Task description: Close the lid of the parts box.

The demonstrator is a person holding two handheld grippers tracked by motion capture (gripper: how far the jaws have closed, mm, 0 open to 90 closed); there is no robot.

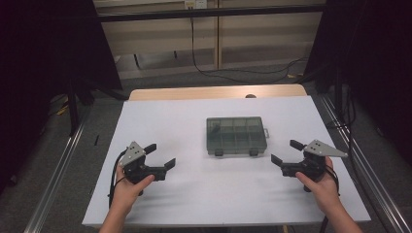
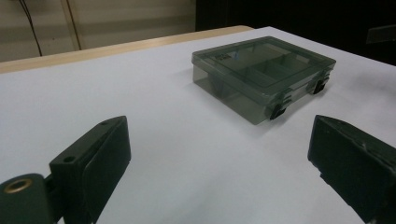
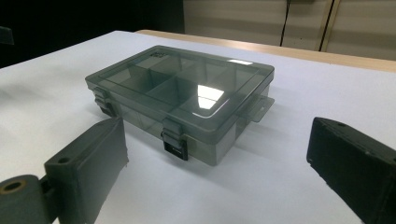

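A smoky grey clear plastic organiser box (image 1: pixel 236 135) lies flat in the middle of the white table (image 1: pixel 194 121), lid closed, two dark latches on its near side. Its inner dividers show through the lid (image 2: pixel 261 65) (image 3: pixel 187 88). My left gripper (image 1: pixel 160 155) rests at the front left, open and empty, jaws pointing right toward the box. My right gripper (image 1: pixel 286 151) rests at the front right, open and empty, jaws pointing left toward the box. Both stand a short way from the box and touch nothing. In each gripper view the black jaws stand wide apart.
The white sheet covers a wooden tabletop whose far edge (image 1: pixel 218 92) shows. Metal rails (image 1: pixel 58 165) run along both sides of the table. Cables (image 1: pixel 218 73) lie on the floor beyond, and dark curtains hang left and right.
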